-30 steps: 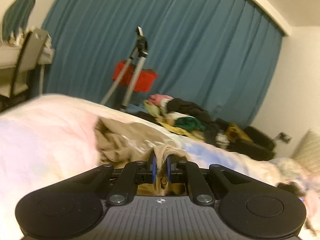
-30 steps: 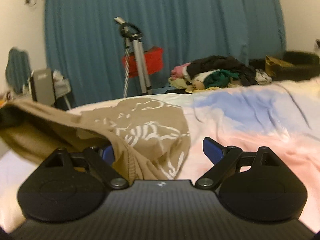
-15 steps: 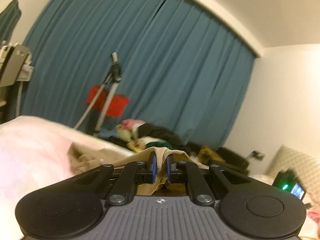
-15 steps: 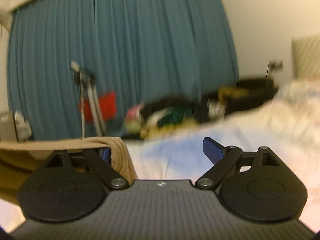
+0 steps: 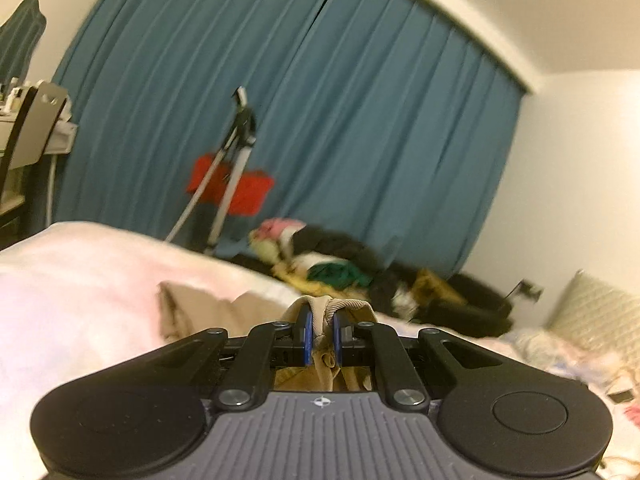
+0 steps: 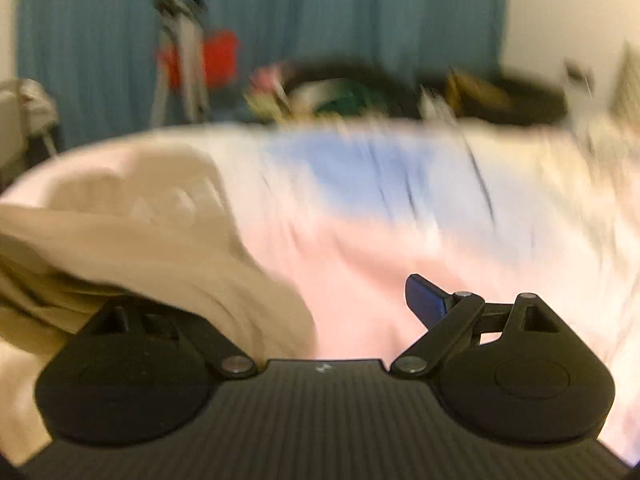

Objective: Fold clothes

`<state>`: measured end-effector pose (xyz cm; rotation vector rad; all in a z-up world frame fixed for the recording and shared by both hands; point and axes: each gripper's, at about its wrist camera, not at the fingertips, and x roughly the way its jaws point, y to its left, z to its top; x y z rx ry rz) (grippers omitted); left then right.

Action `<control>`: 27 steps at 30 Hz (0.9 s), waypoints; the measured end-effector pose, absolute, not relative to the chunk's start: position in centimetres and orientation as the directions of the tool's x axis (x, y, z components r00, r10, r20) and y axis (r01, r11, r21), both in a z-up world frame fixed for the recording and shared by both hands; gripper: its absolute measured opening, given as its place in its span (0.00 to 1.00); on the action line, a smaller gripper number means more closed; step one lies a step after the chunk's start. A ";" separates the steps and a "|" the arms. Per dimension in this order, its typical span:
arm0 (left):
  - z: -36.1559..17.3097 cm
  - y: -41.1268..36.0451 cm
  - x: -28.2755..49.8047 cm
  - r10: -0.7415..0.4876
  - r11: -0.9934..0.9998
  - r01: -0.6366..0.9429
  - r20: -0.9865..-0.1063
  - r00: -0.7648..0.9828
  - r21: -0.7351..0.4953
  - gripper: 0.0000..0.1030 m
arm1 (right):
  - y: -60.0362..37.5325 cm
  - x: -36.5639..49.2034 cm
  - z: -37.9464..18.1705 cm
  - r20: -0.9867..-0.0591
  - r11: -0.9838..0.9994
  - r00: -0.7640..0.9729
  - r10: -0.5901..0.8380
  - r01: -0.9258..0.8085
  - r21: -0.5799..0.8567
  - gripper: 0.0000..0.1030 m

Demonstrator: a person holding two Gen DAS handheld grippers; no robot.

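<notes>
A tan shirt [image 5: 208, 312] lies bunched on the pink and blue bedspread [image 5: 72, 280]. My left gripper [image 5: 320, 330] is shut on a ribbed edge of the tan shirt, which sticks up between the blue pads. In the right wrist view, which is blurred, the tan shirt [image 6: 152, 248] drapes over the left finger of my right gripper [image 6: 320, 304] and hides it. The right finger [image 6: 426, 300] stands wide to the right, so the right gripper is open above the bedspread [image 6: 400, 216].
A pile of mixed clothes [image 5: 332, 256] lies at the bed's far edge before a blue curtain [image 5: 320, 120]. A tripod [image 5: 232, 168] and a red box [image 5: 232, 186] stand behind it. A chair [image 5: 28, 128] is at far left, a pillow [image 5: 596, 312] at right.
Both views have tilted back down toward the bed after pointing up at the curtain. The left gripper stays shut on the shirt edge. The right gripper stays open with shirt cloth over its left finger.
</notes>
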<state>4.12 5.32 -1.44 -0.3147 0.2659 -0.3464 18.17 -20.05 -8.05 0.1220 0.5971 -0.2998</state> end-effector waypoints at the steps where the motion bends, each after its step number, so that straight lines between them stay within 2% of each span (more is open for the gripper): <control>1: -1.7 5.2 4.4 -0.366 0.898 0.281 -0.221 0.904 -0.338 0.10 | -20.7 18.3 -8.5 -0.578 0.938 0.775 -0.257 0.344 0.045 0.87; 2: -2.0 5.0 4.7 -0.361 0.903 0.273 -0.243 0.900 -0.332 0.10 | -21.1 18.1 -8.3 -0.564 0.927 0.780 -0.270 0.368 0.066 0.87; 3: -2.2 5.0 5.0 -0.351 0.909 0.262 -0.256 0.901 -0.324 0.10 | -21.0 17.4 -7.2 -0.509 0.923 0.812 -0.286 0.376 0.082 0.87; 7: -3.2 4.6 6.1 -0.337 0.923 0.241 -0.326 0.883 -0.299 0.11 | -19.6 14.3 -2.9 -0.234 0.930 0.913 -0.334 0.359 0.074 0.87; 10: -4.0 4.2 6.6 -0.332 0.933 0.240 -0.382 0.863 -0.269 0.15 | -19.5 11.9 -1.4 -0.119 0.945 0.943 -0.312 0.321 0.059 0.87; 13: -4.8 3.0 7.4 -0.303 0.951 0.244 -0.422 0.855 -0.191 0.20 | -19.8 11.9 -1.3 -0.117 0.949 0.945 -0.305 0.312 0.046 0.87; 16: -5.8 2.1 8.1 -0.277 0.961 0.237 -0.453 0.847 -0.145 0.36 | -19.9 12.2 -1.5 -0.140 0.947 0.942 -0.304 0.315 0.063 0.87; 18: -6.2 1.8 8.5 -0.241 0.970 0.212 -0.464 0.852 -0.115 0.50 | -19.9 12.7 -1.3 -0.129 0.946 0.943 -0.306 0.316 0.071 0.87; 23: -6.7 1.7 9.0 -0.115 0.993 0.112 -0.472 0.874 -0.036 0.52 | -19.3 13.0 -0.9 -0.083 0.943 0.947 -0.309 0.317 0.099 0.87; 26: -7.0 1.7 9.4 -0.039 0.999 0.051 -0.472 0.881 0.012 0.53 | -19.0 12.7 -1.0 -0.046 0.922 0.924 -0.379 0.381 0.063 0.87; 27: -7.1 1.6 9.5 -0.014 0.999 0.030 -0.471 0.882 0.028 0.56 | -19.2 12.8 -1.2 -0.044 0.911 0.912 -0.408 0.410 0.051 0.87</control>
